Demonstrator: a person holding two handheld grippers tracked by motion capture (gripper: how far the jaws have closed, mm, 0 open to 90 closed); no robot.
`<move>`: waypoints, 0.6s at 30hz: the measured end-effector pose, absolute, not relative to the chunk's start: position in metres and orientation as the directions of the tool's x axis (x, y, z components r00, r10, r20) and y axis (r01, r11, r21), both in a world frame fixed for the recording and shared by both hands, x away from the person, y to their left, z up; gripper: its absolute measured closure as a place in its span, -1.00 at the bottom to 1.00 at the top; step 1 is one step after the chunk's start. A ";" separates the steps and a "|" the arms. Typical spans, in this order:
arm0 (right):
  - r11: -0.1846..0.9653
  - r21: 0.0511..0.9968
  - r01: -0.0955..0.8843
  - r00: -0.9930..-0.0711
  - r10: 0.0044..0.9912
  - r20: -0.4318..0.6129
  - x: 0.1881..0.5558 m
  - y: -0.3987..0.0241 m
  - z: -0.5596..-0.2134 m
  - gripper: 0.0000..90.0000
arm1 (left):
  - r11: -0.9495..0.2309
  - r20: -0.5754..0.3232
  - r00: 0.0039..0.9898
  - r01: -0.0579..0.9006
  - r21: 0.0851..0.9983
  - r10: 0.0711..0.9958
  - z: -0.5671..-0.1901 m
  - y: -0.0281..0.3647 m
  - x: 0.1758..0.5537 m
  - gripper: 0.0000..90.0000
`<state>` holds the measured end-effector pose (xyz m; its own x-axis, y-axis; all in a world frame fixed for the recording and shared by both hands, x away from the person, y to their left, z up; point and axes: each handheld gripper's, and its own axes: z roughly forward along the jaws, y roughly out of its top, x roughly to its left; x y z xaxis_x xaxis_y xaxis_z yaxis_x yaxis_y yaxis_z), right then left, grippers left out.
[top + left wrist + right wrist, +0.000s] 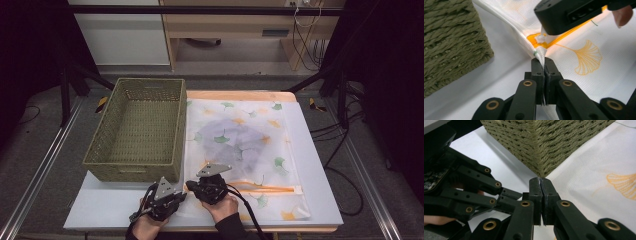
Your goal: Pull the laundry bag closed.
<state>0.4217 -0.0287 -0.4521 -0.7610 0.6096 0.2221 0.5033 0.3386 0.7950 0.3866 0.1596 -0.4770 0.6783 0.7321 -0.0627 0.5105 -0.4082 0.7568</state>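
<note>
White mesh printed with yellow and green ginkgo leaves made up the zippered laundry bag (245, 150), which lay flat on the worktop (310, 165) just right of a woven green basket (137, 130), with a pale bundle of fabric (232, 140) showing through it. Its orange zipper (564, 35) ran along the near end.

The left hand-held gripper (544, 62) was pressed together on a ridge of the mesh by the zipper's end, lifting it off the surface. The right hand-held gripper (541, 182) had its jaws pressed together too; in the left gripper view its tip sat on the small white zipper pull (541, 38), though whether it truly pinched the pull was hard to tell, since the body hid it.

The likely risk was a slip: the pull was tiny, and a tug along the zipper could free it, or the thin mesh could slide out of the left jaws and let the bag bunch up. The basket's corner stood close to both grippers and could be knocked.

The worktop was pale with a wooden edge at the back, framed by dark rails (45, 165). Beyond it stood a wooden desk (225, 25) and loose cables (310, 45) on a grey floor.
</note>
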 end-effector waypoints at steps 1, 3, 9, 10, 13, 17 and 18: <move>0.342 0.794 0.503 -0.763 0.608 0.221 0.421 -0.029 -0.452 0.97 | -0.409 -0.061 0.679 0.510 0.757 0.732 -0.477 0.160 0.387 0.93; 0.344 0.795 0.500 -0.766 0.604 0.220 0.421 -0.031 -0.453 0.97 | -0.409 -0.063 0.678 0.511 0.756 0.733 -0.477 0.160 0.386 0.93; 0.356 0.787 0.504 -0.770 0.598 0.222 0.419 -0.033 -0.457 0.97 | -0.414 -0.055 0.678 0.508 0.755 0.733 -0.476 0.159 0.386 0.93; 0.363 0.782 0.507 -0.770 0.599 0.221 0.419 -0.032 -0.458 0.96 | -0.414 -0.054 0.679 0.507 0.756 0.732 -0.476 0.159 0.385 0.93; 0.378 0.774 0.508 -0.772 0.598 0.214 0.420 -0.029 -0.461 0.97 | -0.416 -0.052 0.681 0.504 0.757 0.730 -0.475 0.159 0.385 0.93; 0.380 0.769 0.513 -0.773 0.594 0.222 0.422 -0.027 -0.461 0.97 | -0.419 -0.048 0.683 0.501 0.757 0.729 -0.475 0.159 0.385 0.93; 0.382 0.769 0.513 -0.773 0.596 0.220 0.422 -0.027 -0.462 0.96 | -0.420 -0.047 0.684 0.499 0.758 0.728 -0.475 0.159 0.385 0.93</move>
